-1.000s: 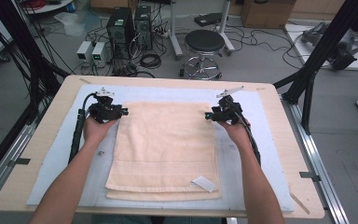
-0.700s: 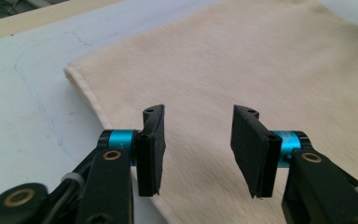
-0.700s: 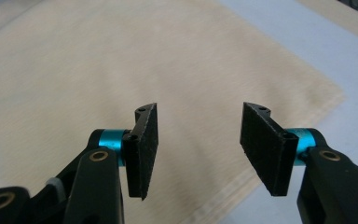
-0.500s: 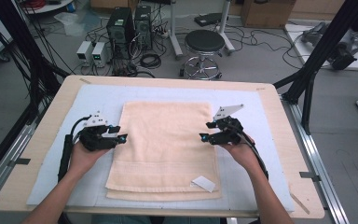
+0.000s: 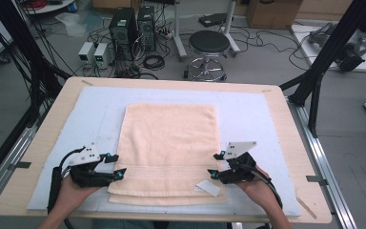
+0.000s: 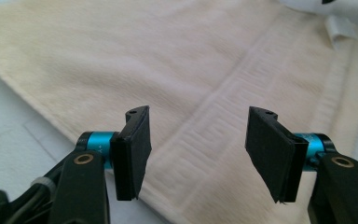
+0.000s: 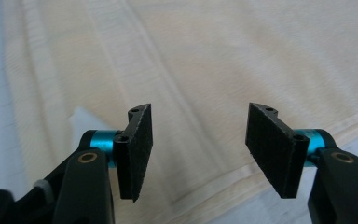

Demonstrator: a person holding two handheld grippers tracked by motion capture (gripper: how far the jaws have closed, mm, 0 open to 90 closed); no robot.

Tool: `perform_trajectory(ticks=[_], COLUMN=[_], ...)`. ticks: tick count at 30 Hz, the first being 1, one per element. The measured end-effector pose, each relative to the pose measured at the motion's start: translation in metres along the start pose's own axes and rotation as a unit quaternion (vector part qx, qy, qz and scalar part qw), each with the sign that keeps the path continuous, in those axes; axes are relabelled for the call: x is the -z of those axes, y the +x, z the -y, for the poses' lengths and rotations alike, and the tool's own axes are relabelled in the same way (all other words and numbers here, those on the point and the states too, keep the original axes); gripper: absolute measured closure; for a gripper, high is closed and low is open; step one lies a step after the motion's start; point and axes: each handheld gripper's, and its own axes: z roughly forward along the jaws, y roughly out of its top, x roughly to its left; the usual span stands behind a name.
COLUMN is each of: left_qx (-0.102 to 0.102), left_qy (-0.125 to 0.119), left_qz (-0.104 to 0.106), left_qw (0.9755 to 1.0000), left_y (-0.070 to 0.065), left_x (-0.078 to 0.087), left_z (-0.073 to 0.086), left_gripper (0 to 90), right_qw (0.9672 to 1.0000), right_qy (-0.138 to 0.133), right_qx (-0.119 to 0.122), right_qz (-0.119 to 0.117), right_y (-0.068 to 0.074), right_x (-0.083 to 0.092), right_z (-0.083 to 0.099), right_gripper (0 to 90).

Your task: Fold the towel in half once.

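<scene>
A cream towel point(image 5: 169, 143), folded in layers, lies flat in the middle of the table, with a white label point(image 5: 208, 187) near its front right corner. My left gripper point(image 5: 117, 165) lies low at the towel's front left edge and points inward. Its jaws have just been opening. In the left gripper view that gripper point(image 6: 198, 121) stands open over the towel point(image 6: 177, 60), with nothing between its pads. My right gripper point(image 5: 215, 165) sits at the front right edge, just above the label. Its jaws have just been opening too. In the right gripper view it point(image 7: 198, 116) is open over the towel point(image 7: 223, 51), holding nothing.
The towel rests on a pale blue mat point(image 5: 95, 109) that covers most of the wooden table point(image 5: 43, 143). Behind the table on the floor are a black stool point(image 5: 208, 45), computer towers point(image 5: 124, 24) and cables. A black frame leg point(image 5: 324, 52) slants at the right.
Both hands have slid from the towel's far corners along its sides to its near corners. Both pairs of jaws stand wider apart than before.
</scene>
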Motion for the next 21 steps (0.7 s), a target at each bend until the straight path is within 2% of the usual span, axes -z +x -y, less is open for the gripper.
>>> perform_trajectory(ticks=[2,4,6,9,11,13,15,18,21], left_qx=[-0.009,-0.014,-0.015,-0.031,-0.045,-0.047,-0.036,-0.037,-0.047], left_qy=[0.011,0.02,0.033,0.057,0.081,0.084,0.087,0.087,0.087], left_qz=[0.022,0.026,0.04,0.051,0.058,0.058,0.054,0.047,0.04], left_qw=[0.9997,0.9994,0.9986,0.9966,0.9939,0.9937,0.9941,0.9944,0.9943], left_y=[-0.004,-0.007,-0.008,-0.012,-0.013,-0.012,-0.011,-0.012,-0.014], left_x=[0.003,0.003,0.001,-0.004,-0.009,-0.011,-0.012,-0.011,-0.01], left_z=[0.006,0.01,0.014,0.018,0.022,0.023,0.021,0.02,0.018], left_gripper=[46.7,49.1,51.6,54.9,59.9,63.0,67.5,72.3,83.9], right_qw=[1.0,0.9999,0.9996,0.9989,0.999,0.9989,0.9989,0.999,0.9988], right_qy=[0.001,0.004,0.017,0.032,0.026,0.024,0.018,0.019,0.022], right_qx=[0.007,0.003,0.003,0.01,0.006,-0.004,0.0,0.008,0.006], right_qz=[-0.003,-0.014,-0.022,-0.032,-0.035,-0.041,-0.043,-0.04,-0.044], right_y=[0.007,0.01,0.014,0.018,0.019,0.017,0.016,0.016,0.016], right_x=[0.003,0.002,-0.001,-0.009,-0.012,-0.013,-0.012,-0.012,-0.011], right_z=[0.007,0.013,0.017,0.022,0.024,0.025,0.027,0.025,0.023], right_gripper=[48.1,50.8,53.5,58.0,62.2,66.8,74.3,81.3,85.9])
